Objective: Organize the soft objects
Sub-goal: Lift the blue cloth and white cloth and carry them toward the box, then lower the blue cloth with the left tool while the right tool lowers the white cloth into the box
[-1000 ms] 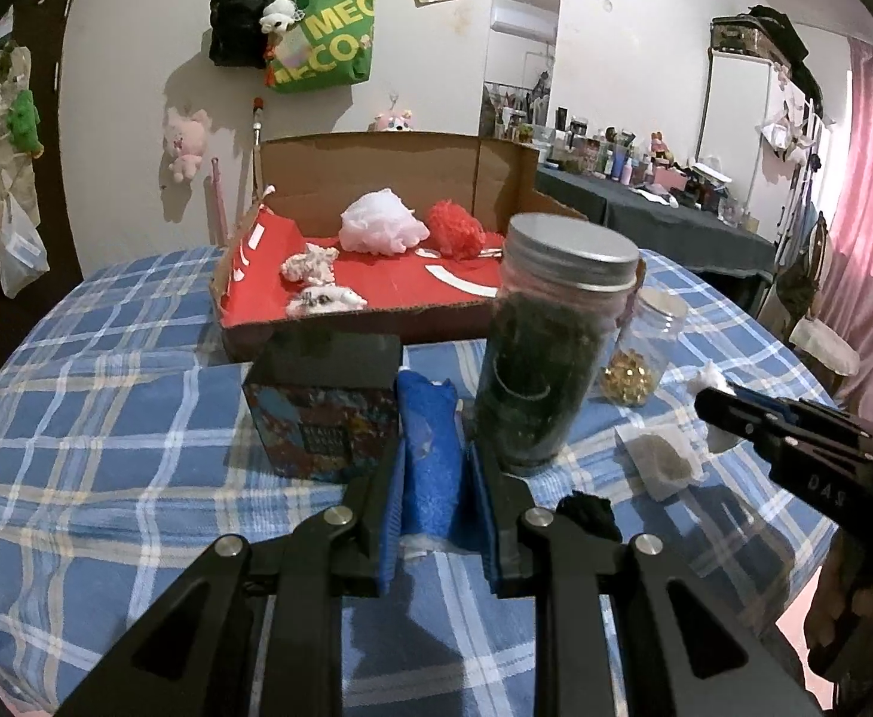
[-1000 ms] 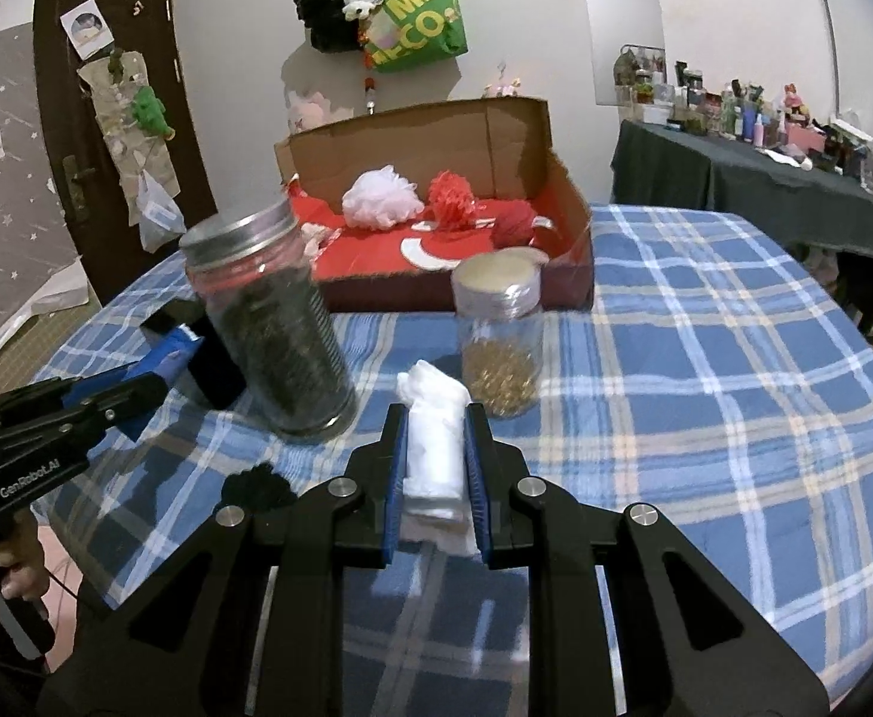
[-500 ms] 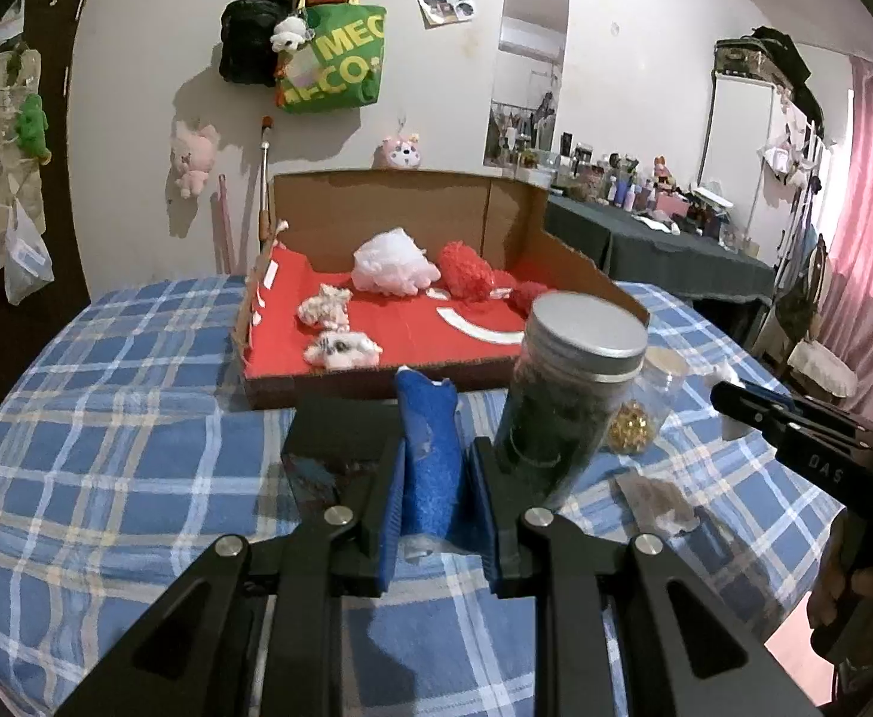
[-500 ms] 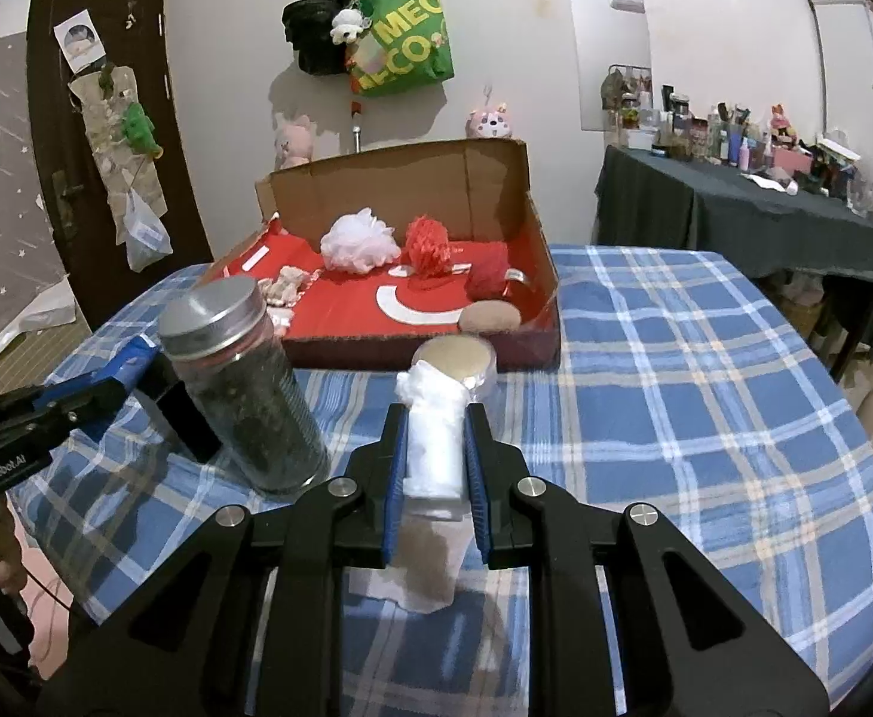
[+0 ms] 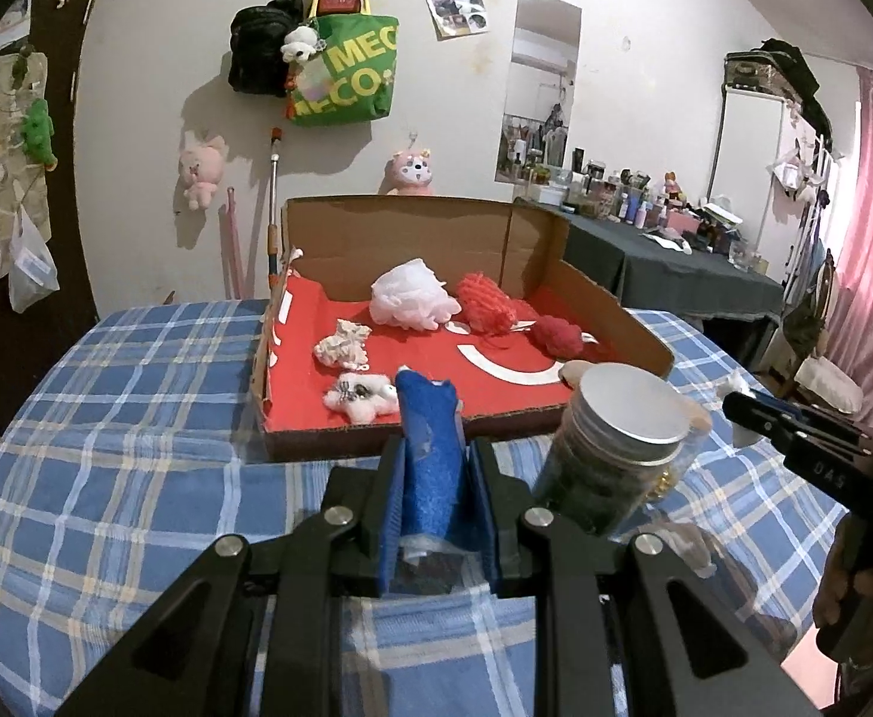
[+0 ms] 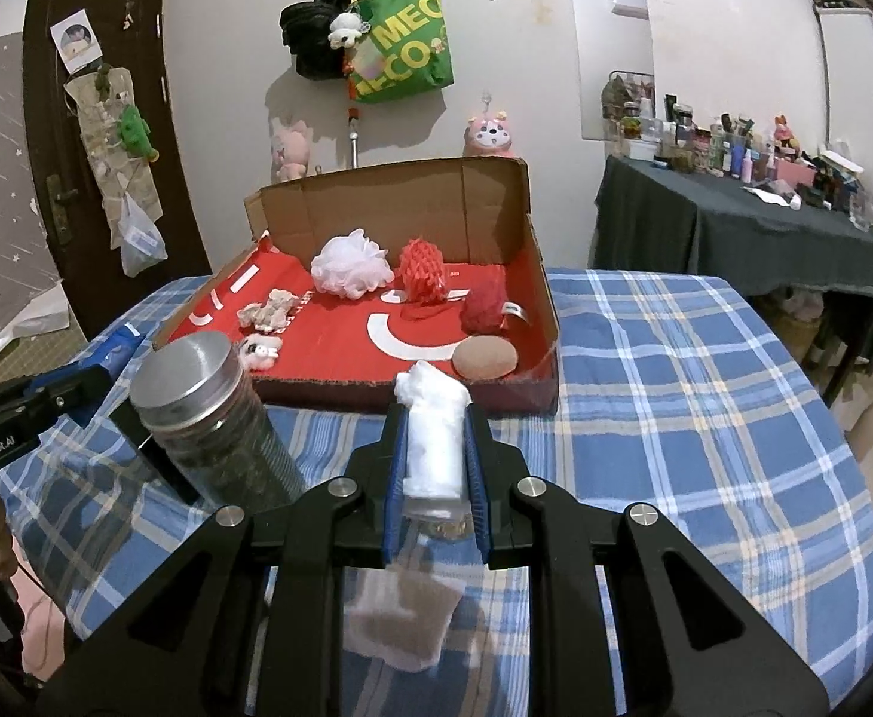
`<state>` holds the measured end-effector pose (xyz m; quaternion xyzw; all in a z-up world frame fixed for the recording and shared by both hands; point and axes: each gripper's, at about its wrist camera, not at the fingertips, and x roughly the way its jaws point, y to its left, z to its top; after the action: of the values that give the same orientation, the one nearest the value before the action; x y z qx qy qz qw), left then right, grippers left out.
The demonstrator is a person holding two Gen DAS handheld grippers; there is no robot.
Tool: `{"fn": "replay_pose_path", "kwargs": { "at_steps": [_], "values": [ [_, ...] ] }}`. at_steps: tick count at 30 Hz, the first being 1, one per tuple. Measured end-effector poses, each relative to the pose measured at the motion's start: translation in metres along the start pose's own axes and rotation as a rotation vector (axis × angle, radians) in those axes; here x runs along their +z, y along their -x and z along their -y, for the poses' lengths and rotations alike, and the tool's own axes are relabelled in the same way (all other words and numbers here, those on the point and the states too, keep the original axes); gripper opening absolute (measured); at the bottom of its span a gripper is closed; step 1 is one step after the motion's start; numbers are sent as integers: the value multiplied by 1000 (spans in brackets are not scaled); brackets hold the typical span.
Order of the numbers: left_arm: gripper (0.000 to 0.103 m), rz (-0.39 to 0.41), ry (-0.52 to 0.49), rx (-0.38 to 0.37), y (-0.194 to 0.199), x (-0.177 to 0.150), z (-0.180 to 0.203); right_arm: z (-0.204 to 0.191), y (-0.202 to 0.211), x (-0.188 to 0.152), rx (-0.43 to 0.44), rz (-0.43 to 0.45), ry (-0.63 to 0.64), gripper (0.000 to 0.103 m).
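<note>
On the plaid surface stands an open cardboard box with a red floor. Inside it lie a white pouf, a red pouf beside it, a dark red ball near the right wall, a tan pad in the near right corner, a pale plush toward the left, and a small pink toy close to the front wall. Just before the box, to the left in the right wrist view, stands a jar with a metal lid, filled with something dark; what it is cannot be told. A smaller jar with gold bits shows behind it in the left wrist view.

The left gripper has its jaws closed narrowly on a blue cloth, which stands upright between the pads, its top poking out past the tips, in line with the box's front wall. The right gripper likewise pinches a white cloth, upright between the pads, its crumpled top rising above the tips before the box's front edge. Below the right jaws, a whitish sheet lies flat on the surface. Both cloths are held off the surface, short of the box.
</note>
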<state>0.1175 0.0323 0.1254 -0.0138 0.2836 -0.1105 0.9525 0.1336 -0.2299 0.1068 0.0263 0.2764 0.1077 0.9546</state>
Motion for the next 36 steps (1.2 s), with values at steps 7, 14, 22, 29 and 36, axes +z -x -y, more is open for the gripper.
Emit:
{"fn": "replay_pose_path", "kwargs": {
  "at_steps": [7, 14, 22, 29, 36],
  "values": [
    [23, -30, -21, -7, -19, 8, -4, 2, -20, 13, 23, -33, 4, 17],
    [23, -89, -35, -74, -44, 22, -9, 8, -46, 29, 111, -110, 8, 17],
    [23, -229, -66, -166, -85, 48, -14, 12, -88, 61, 256, -269, 25, 17],
    [23, -303, -112, -194, -126, 79, -11, 11, -134, 95, 302, -373, 71, 17],
    [23, -374, -140, -173, -179, 98, -13, 9, -197, 119, 296, -491, 113, 17]
  ]
}}
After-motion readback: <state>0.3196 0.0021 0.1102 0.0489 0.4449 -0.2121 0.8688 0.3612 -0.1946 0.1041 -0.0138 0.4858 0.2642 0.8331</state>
